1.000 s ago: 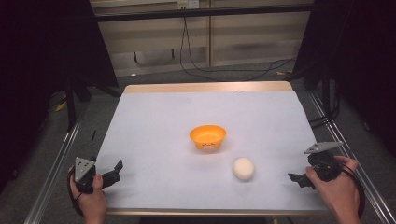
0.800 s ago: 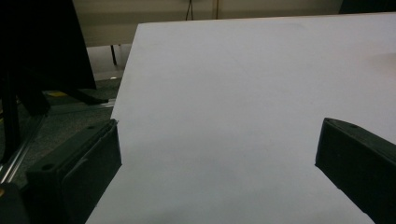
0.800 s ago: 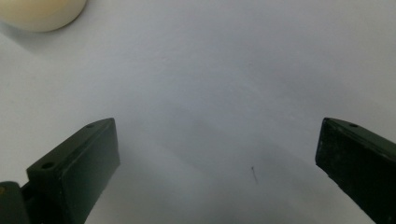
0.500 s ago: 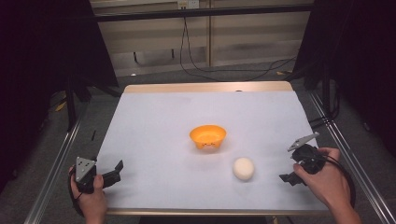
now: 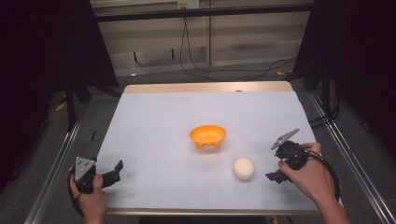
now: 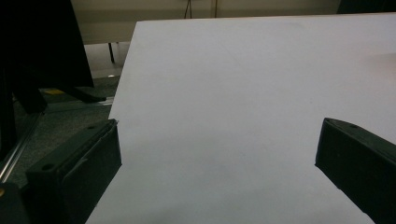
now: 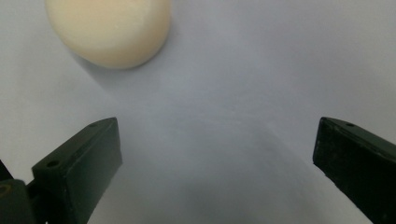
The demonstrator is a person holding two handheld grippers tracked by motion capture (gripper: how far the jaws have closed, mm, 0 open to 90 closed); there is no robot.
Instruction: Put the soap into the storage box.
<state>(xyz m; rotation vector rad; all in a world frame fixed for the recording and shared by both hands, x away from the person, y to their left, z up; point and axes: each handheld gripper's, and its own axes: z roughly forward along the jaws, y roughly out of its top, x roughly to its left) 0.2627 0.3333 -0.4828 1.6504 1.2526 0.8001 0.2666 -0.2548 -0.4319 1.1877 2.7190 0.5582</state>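
An orange bowl (image 5: 208, 136) stands upright near the middle of the white table (image 5: 154, 121). A cream ball (image 5: 243, 168) lies on the table to its front right. My right gripper (image 5: 275, 173) is open, tilted down toward the table just right of the ball, apart from it. In the right gripper view the ball (image 7: 109, 28) lies at the top left, beyond the spread jaws of the right gripper (image 7: 215, 154). My left gripper (image 5: 114, 170) rests open at the table's front left corner; the left gripper (image 6: 217, 154) has bare table between its jaws.
Metal rails (image 5: 53, 172) run along both sides of the table. Cables (image 5: 196, 51) hang over the floor behind the far edge. Dark curtains (image 5: 42, 56) stand at the left and right.
My right gripper has moved left toward the ball and tipped down toward the table. The left gripper, bowl and ball have stayed in place.
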